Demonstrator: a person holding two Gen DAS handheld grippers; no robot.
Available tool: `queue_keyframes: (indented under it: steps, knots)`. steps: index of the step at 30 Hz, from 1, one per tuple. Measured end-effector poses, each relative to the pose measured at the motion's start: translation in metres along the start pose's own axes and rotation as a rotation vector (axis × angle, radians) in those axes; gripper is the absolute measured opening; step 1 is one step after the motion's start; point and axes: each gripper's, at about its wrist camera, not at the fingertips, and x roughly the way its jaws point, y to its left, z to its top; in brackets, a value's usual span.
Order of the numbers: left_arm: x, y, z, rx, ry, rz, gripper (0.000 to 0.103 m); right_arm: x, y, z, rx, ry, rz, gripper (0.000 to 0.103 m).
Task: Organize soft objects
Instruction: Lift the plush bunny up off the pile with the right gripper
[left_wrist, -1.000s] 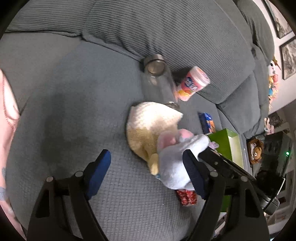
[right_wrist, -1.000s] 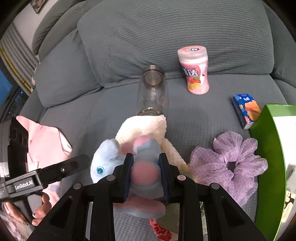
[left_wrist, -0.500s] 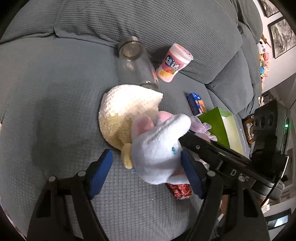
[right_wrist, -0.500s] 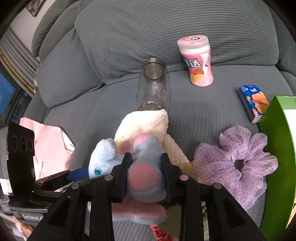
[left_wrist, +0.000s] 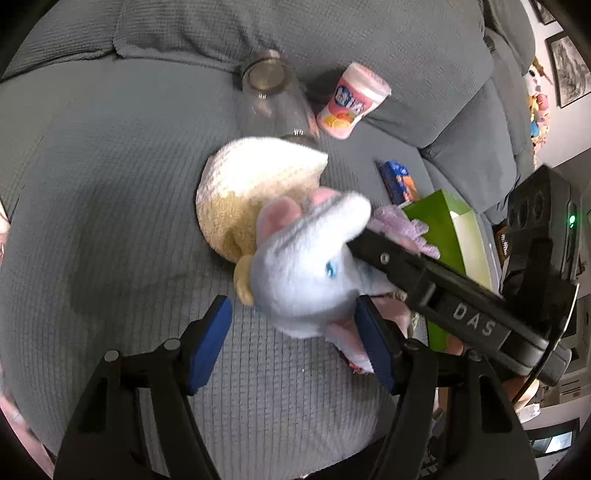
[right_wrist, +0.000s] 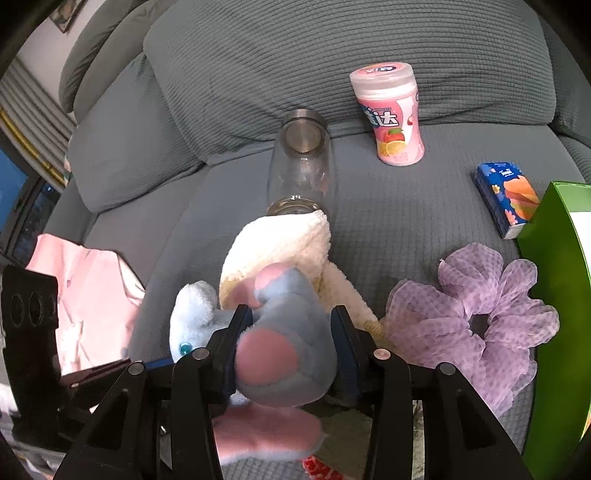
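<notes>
Your right gripper (right_wrist: 291, 341) points steeply down, its jaws opening while the blue pads still press both sides of the plush toy (right_wrist: 284, 347). Your left gripper (left_wrist: 291, 343) also angles down beside it, jaws closing around the toy's pale blue head; the right-hand pad touches the plush, the left-hand pad stands clear of it.

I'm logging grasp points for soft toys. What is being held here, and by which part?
The right hand-held gripper, jaws opening, still pinches the blue plush toy around its body. The left hand-held gripper is closing around its head.
</notes>
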Motion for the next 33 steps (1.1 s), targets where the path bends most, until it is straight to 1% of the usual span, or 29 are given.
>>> queue_keyframes:
  steps: [2,3,4,5,7,11,17,24,26,31,33]
  knots:
    - [0.003,-0.002,-0.001,0.007,0.018,0.002,0.066,0.001,0.001,-0.001,-0.009,-0.003,0.000,0.044]
    - [0.004,-0.003,-0.002,0.010,0.021,0.002,0.062,0.001,0.001,-0.001,-0.011,-0.005,-0.003,0.044]
    - [0.005,-0.004,-0.002,0.011,0.024,-0.002,0.054,0.002,0.002,-0.002,-0.012,-0.005,-0.004,0.044]
    - [0.005,-0.004,-0.002,0.010,0.028,-0.016,0.050,0.003,0.002,-0.002,-0.013,-0.002,-0.001,0.044]
    - [0.005,-0.005,-0.002,0.013,0.029,-0.014,0.048,0.004,0.002,-0.002,-0.010,0.000,0.005,0.044]
    - [0.003,-0.008,-0.003,0.034,0.010,-0.010,0.047,0.004,0.001,-0.003,0.006,-0.006,0.035,0.043]
    - [-0.009,-0.014,-0.004,0.050,-0.034,-0.022,0.047,-0.011,0.010,-0.004,-0.028,-0.072,0.035,0.043]
    - [-0.026,-0.034,-0.007,0.115,-0.133,-0.045,0.047,-0.043,0.028,-0.004,-0.089,-0.184,-0.023,0.043]
    - [-0.030,-0.037,-0.008,0.118,-0.159,-0.068,0.047,-0.051,0.030,-0.003,-0.094,-0.212,-0.038,0.043]
    - [-0.038,-0.048,-0.011,0.147,-0.226,-0.088,0.047,-0.069,0.029,-0.002,-0.087,-0.267,-0.040,0.043]
    - [-0.041,-0.052,-0.011,0.156,-0.253,-0.107,0.047,-0.078,0.029,-0.001,-0.085,-0.289,-0.046,0.043]
